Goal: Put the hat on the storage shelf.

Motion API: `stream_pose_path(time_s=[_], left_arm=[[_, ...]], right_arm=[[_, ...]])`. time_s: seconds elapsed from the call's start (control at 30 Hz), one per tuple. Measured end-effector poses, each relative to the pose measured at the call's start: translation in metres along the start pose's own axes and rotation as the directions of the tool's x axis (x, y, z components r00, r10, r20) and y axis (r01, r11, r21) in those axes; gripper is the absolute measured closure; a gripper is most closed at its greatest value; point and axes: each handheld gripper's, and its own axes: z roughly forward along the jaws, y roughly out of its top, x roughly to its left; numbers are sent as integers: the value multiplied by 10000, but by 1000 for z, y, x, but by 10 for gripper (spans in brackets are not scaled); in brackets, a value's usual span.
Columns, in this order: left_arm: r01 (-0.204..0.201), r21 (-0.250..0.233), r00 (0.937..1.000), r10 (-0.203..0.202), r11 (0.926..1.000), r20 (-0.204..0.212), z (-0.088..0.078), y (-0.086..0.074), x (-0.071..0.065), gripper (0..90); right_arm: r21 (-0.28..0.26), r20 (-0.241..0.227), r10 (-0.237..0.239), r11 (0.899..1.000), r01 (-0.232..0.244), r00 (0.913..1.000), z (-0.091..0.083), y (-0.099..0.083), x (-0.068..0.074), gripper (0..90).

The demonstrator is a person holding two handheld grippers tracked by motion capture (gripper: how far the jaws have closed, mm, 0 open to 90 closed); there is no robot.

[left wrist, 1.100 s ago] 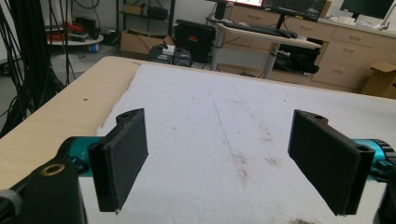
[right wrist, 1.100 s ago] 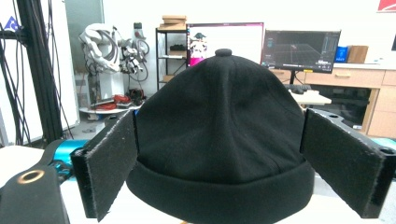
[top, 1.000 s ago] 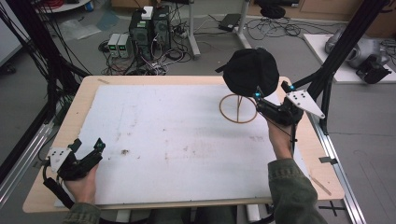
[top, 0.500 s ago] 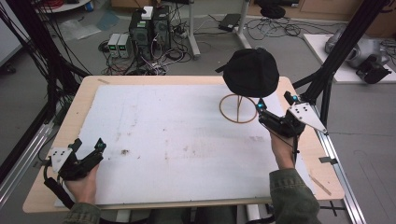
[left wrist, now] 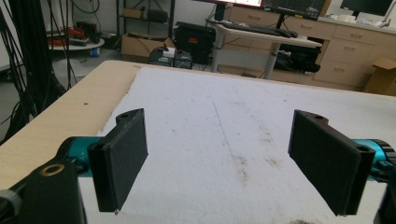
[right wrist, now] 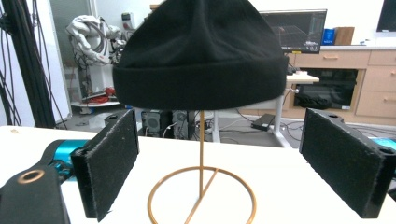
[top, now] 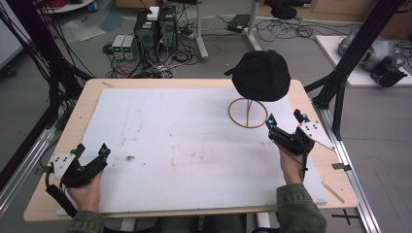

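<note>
A black knit cap (top: 262, 75) sits on top of a thin gold wire stand (top: 248, 113) with a ring base, at the table's far right. My right gripper (top: 286, 119) is open just to the near right of the stand, jaws pointing at it. In the right gripper view the cap (right wrist: 201, 53) and the stand (right wrist: 201, 196) fill the space ahead, between the two black pads (right wrist: 112, 161), with nothing held. My left gripper (top: 91, 149) rests open at the near left corner, with bare white mat between its pads (left wrist: 122, 154).
A white foam mat (top: 194, 141) with a few brown stains covers the wooden table (top: 82, 104). Black frame posts (top: 350, 63) rise at the right edge and at the far left. Computer boxes and cables lie on the floor behind the table.
My right gripper has drawn back from the stand toward the near right edge. The left gripper has stayed where it was.
</note>
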Motion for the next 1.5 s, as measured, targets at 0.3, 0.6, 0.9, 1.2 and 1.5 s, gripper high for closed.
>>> stream_pose_path(time_s=[0.3,0.6,0.9,1.2,1.5], left_arm=[[69,-90,10000,-69,9999,16,1,0,0,199],[25,-179,10000,-26,9998,-28,3,0,0,199],[6,-270,9999,-9,9996,-103,3,1,1,199],[-44,-202,10000,43,9998,-81,3,1,0,199],[-12,-146,10000,12,9999,-48,3,1,0,199]], right_arm=[[279,-11,-116,9995,116,9999,-9,-14,2,111],[330,234,-121,9994,113,9997,-17,-24,5,111],[783,474,-334,9965,297,9983,-25,-42,14,111],[1372,647,-849,9877,754,9943,-24,-57,15,111],[1324,762,-651,9897,546,9950,-25,-56,14,111]])
